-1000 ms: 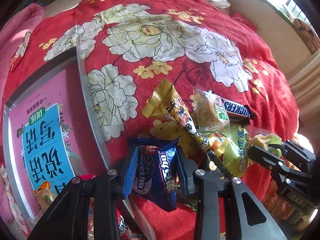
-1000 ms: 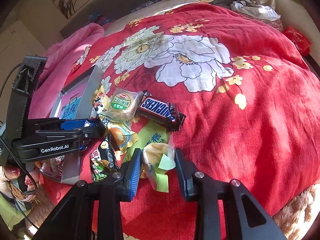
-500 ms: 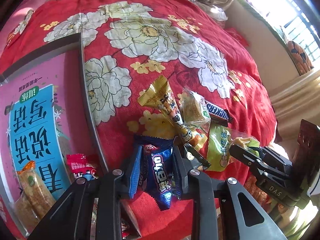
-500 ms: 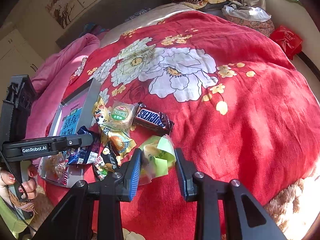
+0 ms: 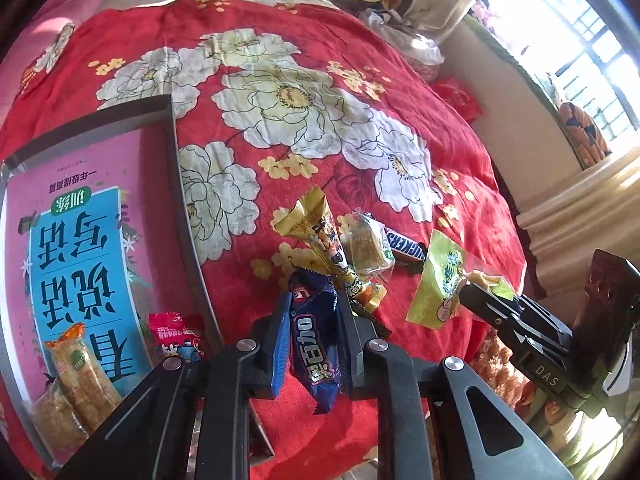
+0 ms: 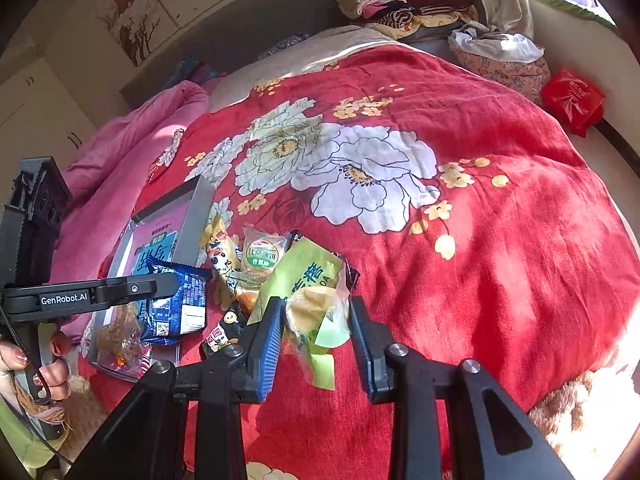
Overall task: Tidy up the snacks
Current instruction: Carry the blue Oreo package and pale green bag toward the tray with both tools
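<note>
The left gripper (image 5: 310,336) pinches a blue Oreo packet (image 5: 314,344) between its blue-padded fingers (image 5: 280,340), the packet hanging upright with its lower end below the pads. In the right wrist view the same packet (image 6: 178,304) shows side-on at the tip of the left tool, above the near corner of the metal tray (image 6: 200,208).

That tray (image 5: 182,216) lies just left of the left gripper on the red floral bedspread (image 5: 288,92), lined with a pink and blue printed sheet (image 5: 76,264). In it, near the left tool's left finger, sit a red and pink snack packet (image 5: 176,334) and, further left, clear-wrapped golden biscuits (image 5: 76,372).

The right gripper (image 6: 316,328) clamps a yellow-green pastry packet (image 6: 308,292); the pale pastry sits between the fingers and the wrapper's tail hangs below them. The left pad presses the wrapper; whether the right pad touches it I cannot tell. From the left wrist view this packet (image 5: 440,280) is held off to the right at the tip of the right tool.

Ahead of both tools the rest of the pile lies on the bedspread: a long gold-wrapped stick snack (image 5: 320,240), a clear-wrapped square biscuit (image 5: 366,248) touching it, and a Snickers bar (image 5: 404,246) partly under the biscuit. Close to the right gripper's left finger lies a small dark packet (image 6: 224,334). A red plastic bag (image 6: 572,100) sits far ahead to the right, at the bed's edge
</note>
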`<state>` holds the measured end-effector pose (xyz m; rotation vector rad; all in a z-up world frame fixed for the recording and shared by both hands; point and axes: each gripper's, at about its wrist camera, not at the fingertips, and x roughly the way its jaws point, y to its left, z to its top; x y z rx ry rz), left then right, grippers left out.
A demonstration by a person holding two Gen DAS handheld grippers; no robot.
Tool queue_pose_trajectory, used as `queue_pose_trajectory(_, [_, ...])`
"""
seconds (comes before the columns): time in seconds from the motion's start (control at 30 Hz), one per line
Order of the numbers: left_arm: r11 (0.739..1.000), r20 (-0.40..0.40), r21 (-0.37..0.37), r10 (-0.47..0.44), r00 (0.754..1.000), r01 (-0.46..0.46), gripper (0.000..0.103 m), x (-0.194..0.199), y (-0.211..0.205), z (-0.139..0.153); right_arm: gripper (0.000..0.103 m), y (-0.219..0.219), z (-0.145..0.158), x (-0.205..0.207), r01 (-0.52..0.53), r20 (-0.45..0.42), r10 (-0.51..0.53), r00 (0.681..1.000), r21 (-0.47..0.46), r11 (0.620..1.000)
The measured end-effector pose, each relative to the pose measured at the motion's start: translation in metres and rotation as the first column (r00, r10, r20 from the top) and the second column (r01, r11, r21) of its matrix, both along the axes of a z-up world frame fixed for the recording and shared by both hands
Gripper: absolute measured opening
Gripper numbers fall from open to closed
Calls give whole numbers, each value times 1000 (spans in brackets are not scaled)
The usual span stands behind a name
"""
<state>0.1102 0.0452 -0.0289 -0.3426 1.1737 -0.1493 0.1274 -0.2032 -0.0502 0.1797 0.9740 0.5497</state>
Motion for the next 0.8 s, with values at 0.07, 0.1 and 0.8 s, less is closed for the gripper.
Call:
queue_pose_trajectory(0.07, [1000, 10, -20, 10, 1000, -10, 21, -2, 3, 4, 33, 1, 5, -1, -3, 7, 3, 1000, 8, 1000])
queue_pose_trajectory(0.1, [1000, 15, -26, 17, 1000, -16, 21, -3, 5, 7, 33, 2, 8, -2, -4, 12, 4, 1000, 10, 1000])
queue_pose_trajectory(0.8, [991, 116, -10, 132, 984, -132, 21, -42, 66, 47, 33, 71, 54, -19, -158, 89, 154, 984, 44, 986])
